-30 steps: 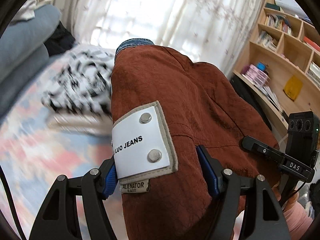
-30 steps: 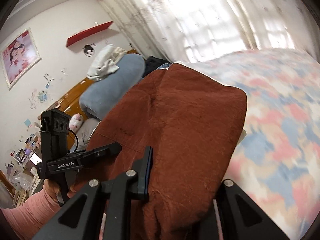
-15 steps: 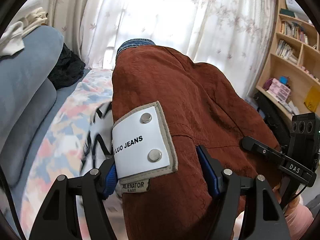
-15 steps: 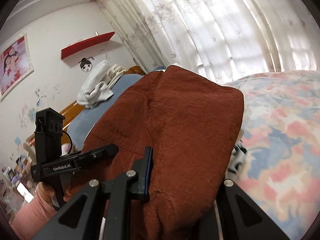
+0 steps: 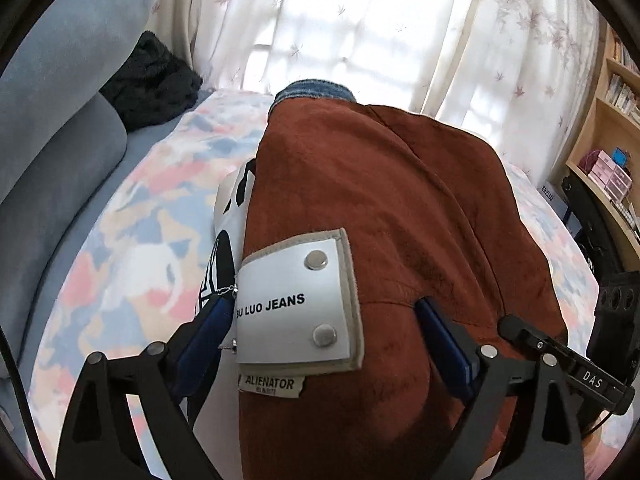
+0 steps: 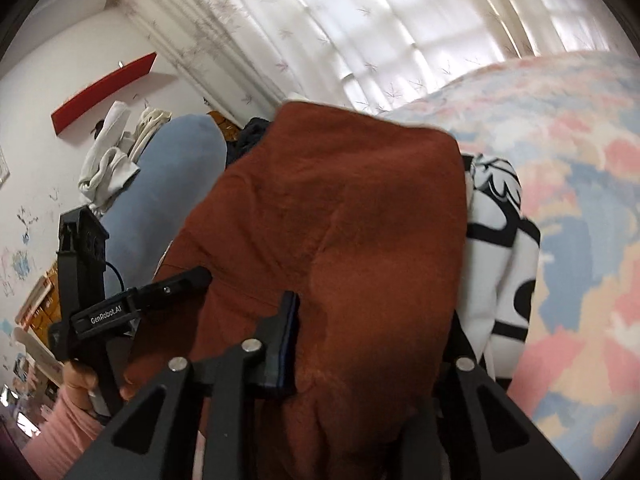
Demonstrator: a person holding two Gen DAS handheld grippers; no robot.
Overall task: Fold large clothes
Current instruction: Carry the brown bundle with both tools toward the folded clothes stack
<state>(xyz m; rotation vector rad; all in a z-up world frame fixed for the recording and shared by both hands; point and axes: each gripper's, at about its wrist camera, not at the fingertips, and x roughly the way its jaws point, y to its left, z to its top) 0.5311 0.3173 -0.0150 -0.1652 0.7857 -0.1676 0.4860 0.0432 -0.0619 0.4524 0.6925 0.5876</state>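
A folded rust-brown garment with a white "LUO JEANS" patch and a denim edge fills both views. My left gripper is shut on its thick folded edge beside the patch. My right gripper is shut on the same garment at its other side; its right finger is hidden by cloth. The garment hangs just above a folded black-and-white patterned garment, which also shows in the left wrist view, lying on the bed.
The bed has a pastel patterned cover. Blue-grey bolsters and a black garment lie at the head end. White curtains hang behind. A wooden bookshelf stands at the right.
Both grippers carried the brown garment over the bed and lowered it toward the black-and-white garment, which now sits right under it. Both grips stay the same.
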